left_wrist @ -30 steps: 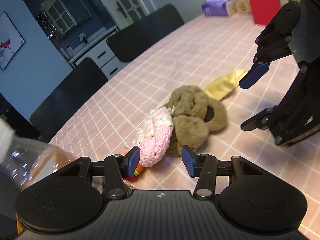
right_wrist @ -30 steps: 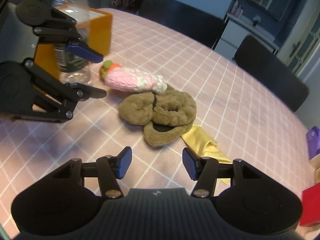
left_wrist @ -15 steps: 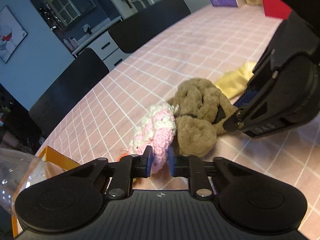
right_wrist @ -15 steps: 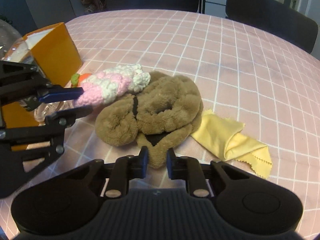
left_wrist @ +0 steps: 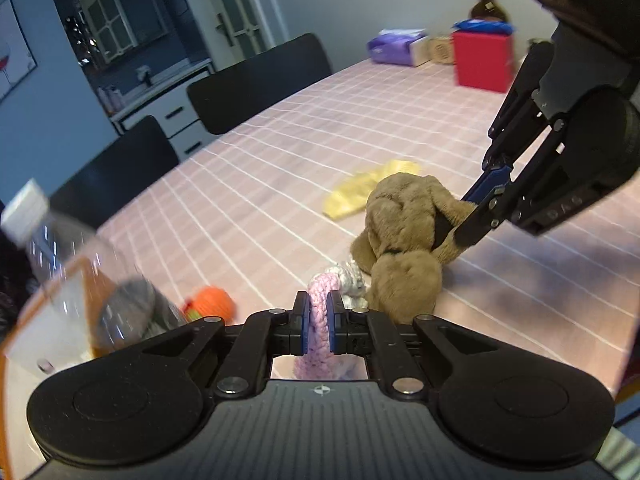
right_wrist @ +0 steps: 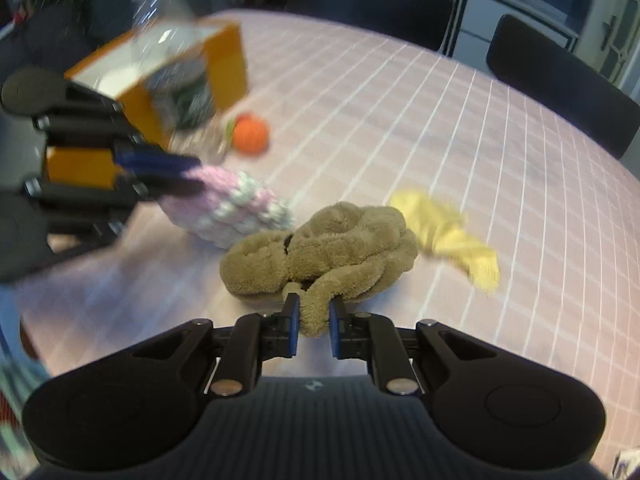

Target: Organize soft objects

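Observation:
My left gripper point(left_wrist: 318, 322) is shut on a pink and white knitted toy point(left_wrist: 320, 332); it also shows in the right wrist view point(right_wrist: 228, 208), lifted off the table. My right gripper point(right_wrist: 314, 322) is shut on a brown plush toy point(right_wrist: 332, 244), which also shows in the left wrist view point(left_wrist: 404, 236). A yellow cloth point(right_wrist: 444, 232) lies on the pink checked table point(right_wrist: 400, 120) just past the plush. An orange knitted ball point(right_wrist: 250, 133) lies near the bottle.
An orange box point(right_wrist: 224, 64) and a clear plastic bottle point(right_wrist: 172, 60) stand at the table's near-left end. Black chairs point(left_wrist: 260, 80) line the far side. A red box point(left_wrist: 482, 60) and a purple pack point(left_wrist: 394, 46) stand at the far end.
Both grippers went from open to shut, the left on the knitted toy, the right on the plush. The knitted toy has been pulled away from the orange ball.

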`<state>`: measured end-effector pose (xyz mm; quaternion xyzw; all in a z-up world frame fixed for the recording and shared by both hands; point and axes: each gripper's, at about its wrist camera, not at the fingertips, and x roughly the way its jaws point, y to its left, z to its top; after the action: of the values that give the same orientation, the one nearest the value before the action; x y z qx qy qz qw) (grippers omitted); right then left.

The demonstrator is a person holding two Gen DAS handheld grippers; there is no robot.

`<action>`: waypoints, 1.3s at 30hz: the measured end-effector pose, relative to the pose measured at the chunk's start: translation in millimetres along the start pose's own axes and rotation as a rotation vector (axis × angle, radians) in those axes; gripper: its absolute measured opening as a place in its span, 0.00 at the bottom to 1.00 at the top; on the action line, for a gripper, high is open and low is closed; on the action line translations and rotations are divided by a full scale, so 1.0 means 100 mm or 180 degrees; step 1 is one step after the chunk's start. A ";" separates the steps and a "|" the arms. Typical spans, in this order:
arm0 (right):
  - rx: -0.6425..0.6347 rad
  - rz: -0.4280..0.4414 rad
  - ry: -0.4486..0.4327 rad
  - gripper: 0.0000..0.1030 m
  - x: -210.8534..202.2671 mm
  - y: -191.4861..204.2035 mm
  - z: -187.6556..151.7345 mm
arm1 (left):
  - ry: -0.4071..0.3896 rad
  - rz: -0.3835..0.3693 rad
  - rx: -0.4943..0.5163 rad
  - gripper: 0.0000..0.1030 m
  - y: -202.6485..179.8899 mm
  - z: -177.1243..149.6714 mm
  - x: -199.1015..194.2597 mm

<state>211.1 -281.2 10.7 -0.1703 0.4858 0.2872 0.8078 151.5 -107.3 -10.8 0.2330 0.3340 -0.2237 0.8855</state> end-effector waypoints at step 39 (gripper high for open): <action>0.1088 -0.0506 -0.0241 0.74 0.51 0.14 -0.28 | 0.0066 -0.0617 -0.1609 0.66 0.08 -0.62 0.42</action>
<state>201.8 -270.5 -47.7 -0.0574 0.4818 0.1419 0.8628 154.2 -75.9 -78.7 -0.0263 0.4090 -0.2146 0.8865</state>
